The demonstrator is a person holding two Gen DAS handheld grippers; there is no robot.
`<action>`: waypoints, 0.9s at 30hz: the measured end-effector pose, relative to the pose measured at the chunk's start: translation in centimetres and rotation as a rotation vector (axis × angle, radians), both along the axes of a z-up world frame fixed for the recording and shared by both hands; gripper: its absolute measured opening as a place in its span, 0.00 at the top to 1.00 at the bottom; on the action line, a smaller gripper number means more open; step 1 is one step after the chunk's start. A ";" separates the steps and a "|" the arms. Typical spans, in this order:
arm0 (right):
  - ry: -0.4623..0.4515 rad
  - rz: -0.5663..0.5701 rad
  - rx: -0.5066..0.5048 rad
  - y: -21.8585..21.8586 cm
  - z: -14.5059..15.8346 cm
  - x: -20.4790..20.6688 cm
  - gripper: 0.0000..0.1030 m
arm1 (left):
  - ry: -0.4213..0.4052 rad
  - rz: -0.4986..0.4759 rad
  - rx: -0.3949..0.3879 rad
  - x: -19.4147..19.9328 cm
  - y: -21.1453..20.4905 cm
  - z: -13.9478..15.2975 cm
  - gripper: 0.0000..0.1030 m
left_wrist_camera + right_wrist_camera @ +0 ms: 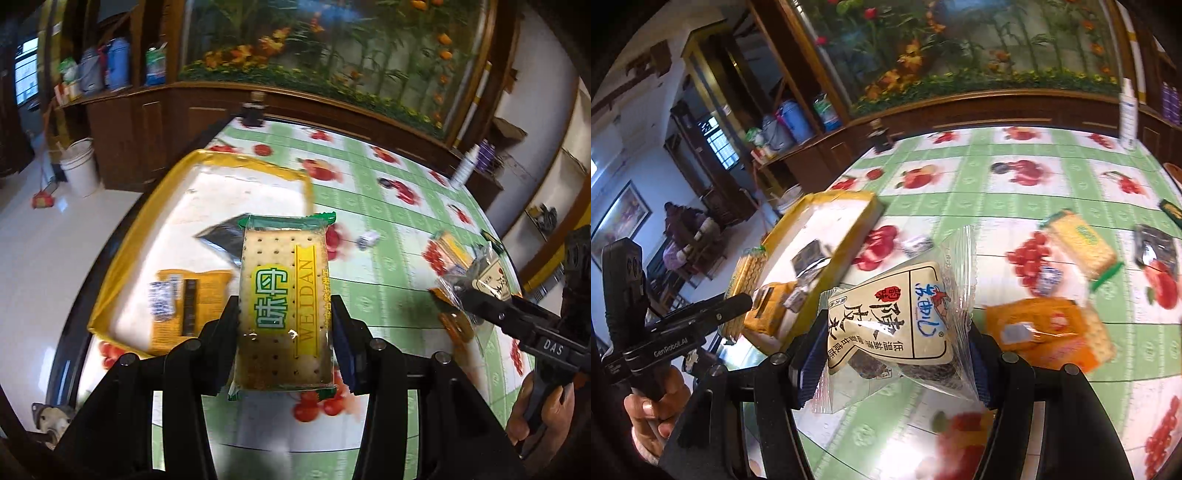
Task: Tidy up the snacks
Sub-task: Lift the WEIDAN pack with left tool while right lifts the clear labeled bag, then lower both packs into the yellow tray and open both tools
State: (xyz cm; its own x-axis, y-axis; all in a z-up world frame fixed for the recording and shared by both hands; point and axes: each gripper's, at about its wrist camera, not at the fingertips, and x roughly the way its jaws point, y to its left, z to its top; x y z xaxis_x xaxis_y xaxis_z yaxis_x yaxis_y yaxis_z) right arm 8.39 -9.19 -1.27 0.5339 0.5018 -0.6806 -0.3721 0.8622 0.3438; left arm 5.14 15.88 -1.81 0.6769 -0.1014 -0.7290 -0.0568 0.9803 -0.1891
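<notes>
My left gripper [284, 317] clamps the cracker packet [284, 306] by its long edges above the yellow-rimmed tray [110, 269]; my right gripper [897, 332] holds the clear snack bag [897, 317] beside it. I should lower each flat into bare tray space before releasing.

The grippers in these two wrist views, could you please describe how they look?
Both are black, angular two-finger tools with silver screws and dark blue textured pads. The right gripper carries white "DAS" lettering on its side; the left gripper carries "GenRobot.AI" lettering and a black grip handle. No sleeves can be made out.
</notes>
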 end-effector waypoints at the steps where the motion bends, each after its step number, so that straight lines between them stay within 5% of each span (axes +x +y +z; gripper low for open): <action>1: 0.000 0.015 -0.001 0.8 -0.1 0.1 0.36 | 0.001 0.019 -0.002 0.1 0.6 -0.1 0.57; 12: 0.000 0.172 -0.007 11.8 -0.4 5.6 0.36 | 0.047 0.141 0.024 3.8 4.6 -1.9 0.57; 27: 0.067 0.220 -0.079 20.8 -4.1 16.0 0.32 | 0.089 0.187 0.111 7.3 6.1 -3.9 0.57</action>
State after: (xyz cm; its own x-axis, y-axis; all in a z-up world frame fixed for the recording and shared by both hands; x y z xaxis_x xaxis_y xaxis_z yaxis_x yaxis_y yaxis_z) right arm 24.42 11.65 -5.38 0.3698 0.5446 -0.7528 -0.5322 0.7883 0.3088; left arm 12.43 22.01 -5.68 0.6086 0.1042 -0.7866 -0.2512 0.9657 -0.0664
